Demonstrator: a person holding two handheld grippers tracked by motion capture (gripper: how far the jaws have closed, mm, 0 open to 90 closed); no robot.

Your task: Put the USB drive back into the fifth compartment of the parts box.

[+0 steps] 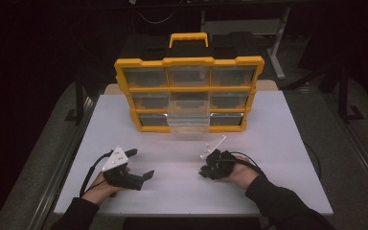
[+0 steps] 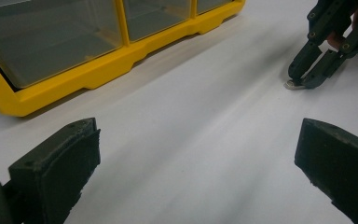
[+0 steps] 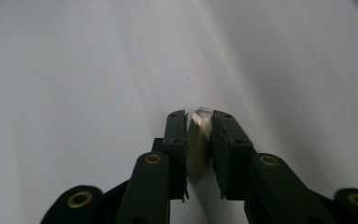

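Right gripper view: right gripper (image 3: 199,122) pinching small pale piece (image 3: 199,140); left gripper (image 2: 196,163) spread.

Matt plastics on a smooth white table

We see a smooth matt table (image 1: 268,143), a yellow plastic organiser (image 1: 189,91) with clear glossy drawers ahead of our matt black grippers' rough-looking pads (image 2: 81,158).
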